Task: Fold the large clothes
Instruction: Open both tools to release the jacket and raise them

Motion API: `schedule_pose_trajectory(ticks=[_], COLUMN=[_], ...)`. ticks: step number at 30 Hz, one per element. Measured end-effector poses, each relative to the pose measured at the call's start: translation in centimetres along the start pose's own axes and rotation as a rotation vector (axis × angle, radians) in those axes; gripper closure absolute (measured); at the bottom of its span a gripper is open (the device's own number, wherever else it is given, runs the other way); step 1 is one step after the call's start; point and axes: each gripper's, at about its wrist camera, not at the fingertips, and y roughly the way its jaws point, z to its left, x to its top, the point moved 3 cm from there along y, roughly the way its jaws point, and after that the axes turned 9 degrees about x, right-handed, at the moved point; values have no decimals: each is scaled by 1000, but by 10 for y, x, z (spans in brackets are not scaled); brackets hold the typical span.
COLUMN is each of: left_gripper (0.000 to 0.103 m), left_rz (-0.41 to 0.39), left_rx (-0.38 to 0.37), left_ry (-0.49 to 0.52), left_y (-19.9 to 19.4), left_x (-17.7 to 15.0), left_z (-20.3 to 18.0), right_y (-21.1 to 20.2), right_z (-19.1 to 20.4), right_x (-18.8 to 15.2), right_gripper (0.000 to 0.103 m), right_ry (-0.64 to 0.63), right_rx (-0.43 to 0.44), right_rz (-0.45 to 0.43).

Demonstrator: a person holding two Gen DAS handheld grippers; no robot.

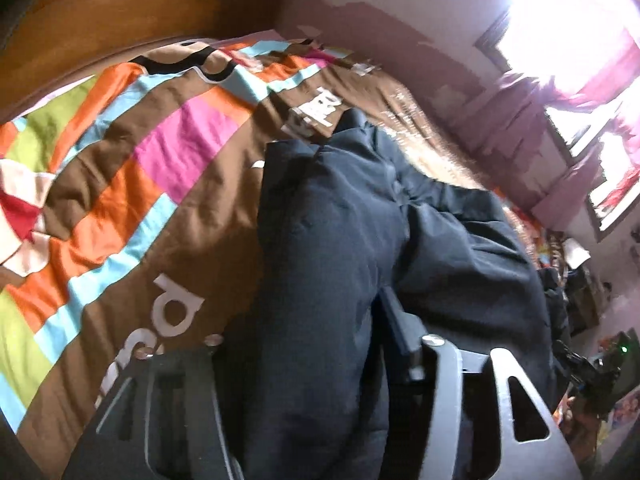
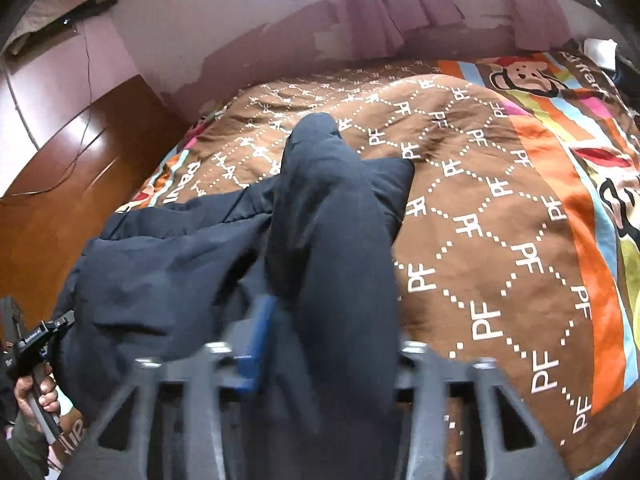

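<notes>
A large dark navy padded jacket (image 1: 360, 216) lies partly lifted over the bed; it also shows in the right wrist view (image 2: 328, 216). My left gripper (image 1: 340, 344) is shut on a bunch of the jacket's fabric, which drapes over and hides the left finger. My right gripper (image 2: 320, 344) is shut on another part of the jacket, which covers the gap between its fingers; a blue pad (image 2: 256, 344) shows at the left. The left gripper, held in a hand, shows at the left edge of the right wrist view (image 2: 36, 352).
A brown quilt (image 2: 500, 240) with coloured stripes and white letters covers the bed (image 1: 120, 208). A wooden headboard (image 1: 120, 20) stands behind it. A pink peeling wall (image 2: 248, 40) and curtains (image 2: 384, 4) lie beyond. A wooden cabinet (image 2: 60, 184) is at the left.
</notes>
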Motion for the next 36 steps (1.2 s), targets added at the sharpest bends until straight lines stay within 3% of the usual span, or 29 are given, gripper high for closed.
schedule_pose_trajectory(ticks=[2,6,8,10,19,27,36], left_gripper=[43,40,23,17,2,2,2], left_rz=[2,-6,-30,-75,-228,-371,-494], left_rx=[31,87,114,122,112,113,117], left_ry=[-9,6,19,30,104,200,285], left_y=[0,-7,-11,-22,-83,-148,-207], left_x=[-2,-4,-4,-7,-14,-25,-52], left_z=[-1,-7,-11,-15,-36,-63,-85], right_y=[-4,-14,-21,-28,-72,-126,-167], right_z=[3,14,20,24,65,105,134], right_x=[-5,-7,-7,-6,-6,-13,-32], right_gripper=[29,17,9,4,0,0,0], right_ry=[-17,-63,-82,-94,-174,-227,-254], right_rx=[-13,-59,-68,-77,-63,-26,28], right_rz=[-4,-18,-30,-48,-160,-272,-320])
